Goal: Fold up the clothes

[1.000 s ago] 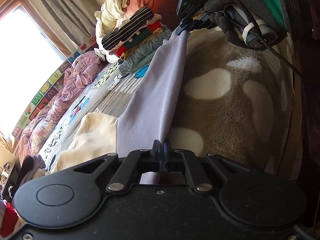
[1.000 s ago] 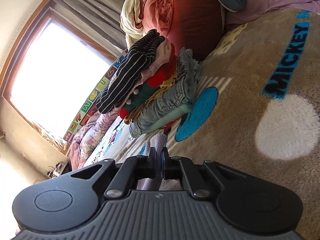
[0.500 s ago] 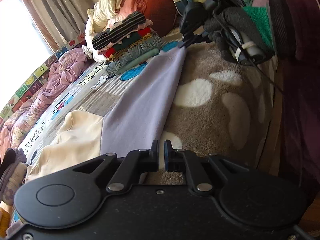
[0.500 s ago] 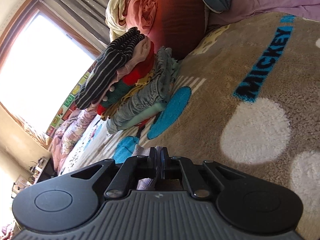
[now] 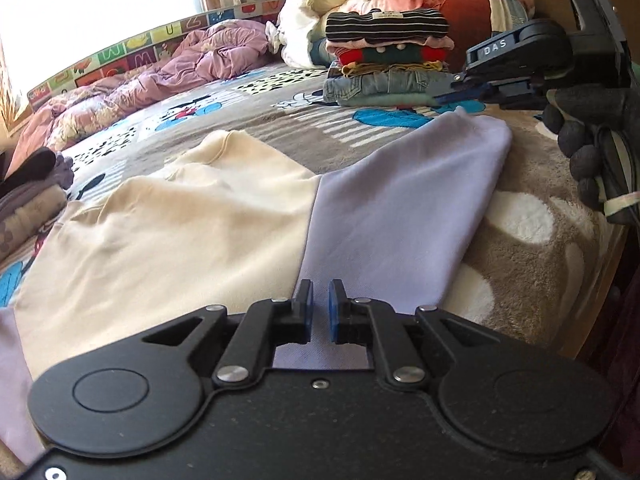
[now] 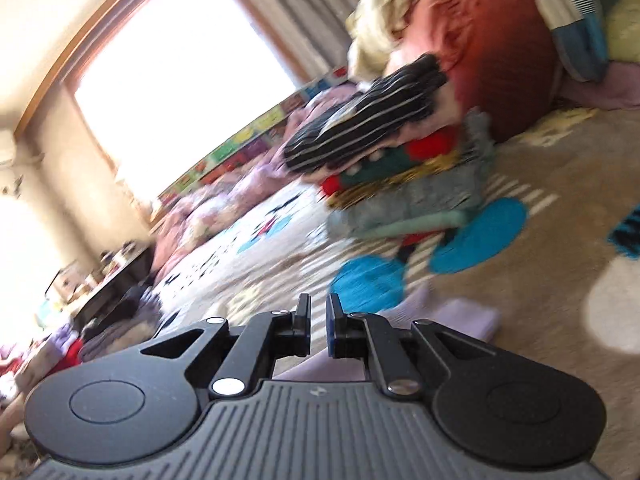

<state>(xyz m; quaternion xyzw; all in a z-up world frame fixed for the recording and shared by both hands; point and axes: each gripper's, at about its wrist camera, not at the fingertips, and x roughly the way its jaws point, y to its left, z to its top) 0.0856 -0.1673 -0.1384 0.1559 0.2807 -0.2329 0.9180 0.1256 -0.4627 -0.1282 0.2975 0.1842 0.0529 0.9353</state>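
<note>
Lying flat on the patterned brown bed blanket (image 5: 532,264), the cream-and-lilac sweatshirt (image 5: 248,224) is released, both the left gripper (image 5: 319,304) and right gripper (image 6: 317,322) fingers being slightly parted, holding nothing.

Window (image 6: 180,72) glare blown out; right view motion-blurred; fisheye edges bent.

Garment: cream-and-lilac sweatshirt (image 5: 248,216), spread flat on the bed.
Sleeve: lilac sleeve (image 5: 408,200), folded over, lying loose.
</note>
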